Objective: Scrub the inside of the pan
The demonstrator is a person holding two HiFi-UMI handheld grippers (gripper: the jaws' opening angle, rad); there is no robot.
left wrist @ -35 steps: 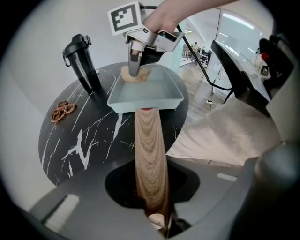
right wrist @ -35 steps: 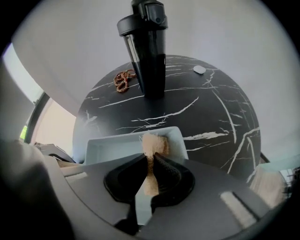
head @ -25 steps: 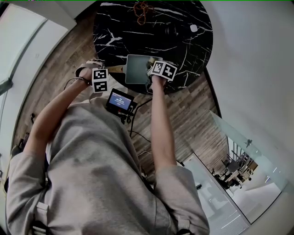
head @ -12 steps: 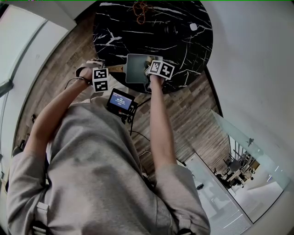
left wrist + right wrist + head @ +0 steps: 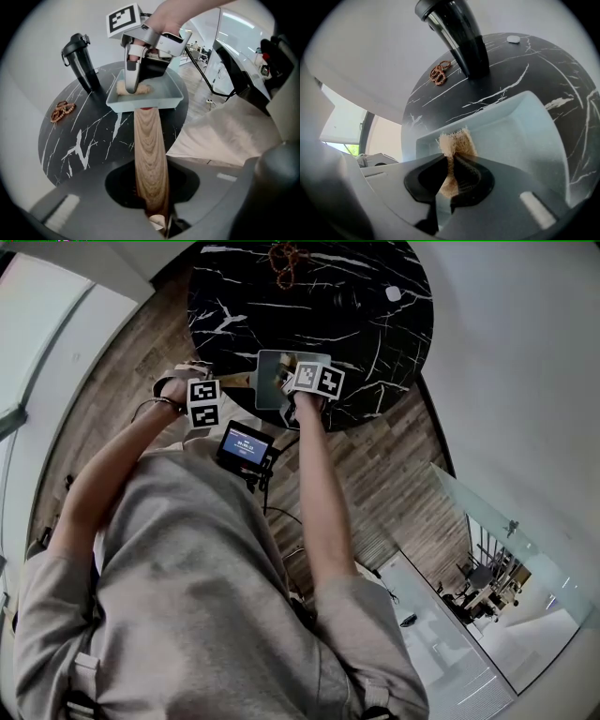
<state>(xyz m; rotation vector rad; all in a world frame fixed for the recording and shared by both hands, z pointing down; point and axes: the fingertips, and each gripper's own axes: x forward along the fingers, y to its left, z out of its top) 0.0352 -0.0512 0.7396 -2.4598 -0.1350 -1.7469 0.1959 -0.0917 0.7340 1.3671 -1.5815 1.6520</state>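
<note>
Black marble with white veins tops the round table [image 5: 375,324], and the pale blue pan [image 5: 145,104] sits near its 6 o'clock edge in the head view. My left gripper [image 5: 158,219] is clamped on the pan's wooden handle [image 5: 150,154], pinning it flat. My right gripper [image 5: 451,164] has its jaws pinched on a tan fibrous scrub pad [image 5: 457,143], held down inside the pan at about 10 o'clock from the pan's middle in the left gripper view.

I judge this to be mid-scrub. Next I need to press the pad on the floor and sweep it toward the untouched 3 o'clock side while the left grip holds the handle against the push.

From the right gripper view, a black bottle [image 5: 459,37] stands at 12 o'clock beyond the pan and a beaded loop [image 5: 439,72] lies at 11.

Whether the pad bears on the floor I cannot confirm, since the right jaws cover its underside. Overhead, the marker cube hides most of the pan, and I can make out no residue.
</note>
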